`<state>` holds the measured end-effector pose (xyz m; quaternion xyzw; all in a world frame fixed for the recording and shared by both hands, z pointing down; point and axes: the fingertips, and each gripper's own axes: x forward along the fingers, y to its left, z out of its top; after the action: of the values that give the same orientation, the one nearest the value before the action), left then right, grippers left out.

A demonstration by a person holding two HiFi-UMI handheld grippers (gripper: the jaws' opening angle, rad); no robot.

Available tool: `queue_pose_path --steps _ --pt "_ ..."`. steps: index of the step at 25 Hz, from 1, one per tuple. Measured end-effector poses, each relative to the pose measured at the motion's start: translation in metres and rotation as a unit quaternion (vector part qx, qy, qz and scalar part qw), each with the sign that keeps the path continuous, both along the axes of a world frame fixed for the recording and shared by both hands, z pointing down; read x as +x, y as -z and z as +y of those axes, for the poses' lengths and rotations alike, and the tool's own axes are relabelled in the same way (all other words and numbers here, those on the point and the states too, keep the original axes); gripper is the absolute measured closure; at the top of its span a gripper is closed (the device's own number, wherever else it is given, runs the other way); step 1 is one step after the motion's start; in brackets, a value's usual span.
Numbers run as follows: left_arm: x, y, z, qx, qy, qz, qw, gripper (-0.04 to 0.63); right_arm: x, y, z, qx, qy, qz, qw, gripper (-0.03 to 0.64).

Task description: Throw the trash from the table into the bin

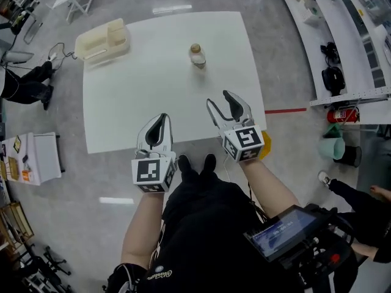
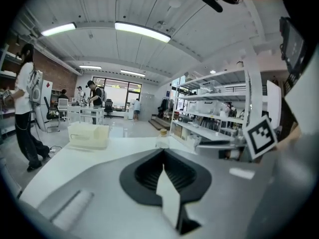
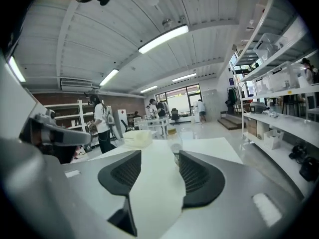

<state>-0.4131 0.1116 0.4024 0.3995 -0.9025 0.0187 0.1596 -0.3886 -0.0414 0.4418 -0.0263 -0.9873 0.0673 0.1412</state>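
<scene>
A small clear plastic bottle (image 1: 197, 55) with a tan cap stands upright on the white table (image 1: 153, 96), right of its middle. It also shows far ahead in both gripper views, as the bottle (image 2: 162, 139) and the bottle (image 3: 174, 146). My left gripper (image 1: 157, 124) hangs over the table's near edge with its jaws together and nothing in them (image 2: 163, 157). My right gripper (image 1: 218, 100) is over the near right part of the table, well short of the bottle. Its jaws stand apart with only bare table between them (image 3: 159, 159).
A cream plastic container (image 1: 102, 39) sits at the table's far left corner. On the floor to the right are a teal bucket (image 1: 333, 147), a red fire extinguisher (image 1: 342, 113) and long shelves (image 1: 351, 23). A white box (image 1: 38, 157) stands at the left. People stand further back.
</scene>
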Motion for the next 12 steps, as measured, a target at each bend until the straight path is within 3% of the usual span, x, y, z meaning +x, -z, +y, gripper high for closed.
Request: queue_pose_path --steps 3,5,12 --pt "-0.017 -0.018 -0.009 -0.003 -0.011 0.012 0.9999 0.588 -0.049 -0.055 -0.012 0.019 -0.001 0.038 0.999 0.27" --pt "-0.029 -0.025 -0.011 -0.005 -0.013 0.016 0.9998 0.588 -0.081 -0.084 -0.018 0.03 -0.002 0.062 0.998 0.22" --pt "-0.041 -0.027 -0.006 -0.013 -0.011 0.028 0.9994 0.588 -0.162 -0.125 -0.036 0.077 -0.003 0.109 0.991 0.199"
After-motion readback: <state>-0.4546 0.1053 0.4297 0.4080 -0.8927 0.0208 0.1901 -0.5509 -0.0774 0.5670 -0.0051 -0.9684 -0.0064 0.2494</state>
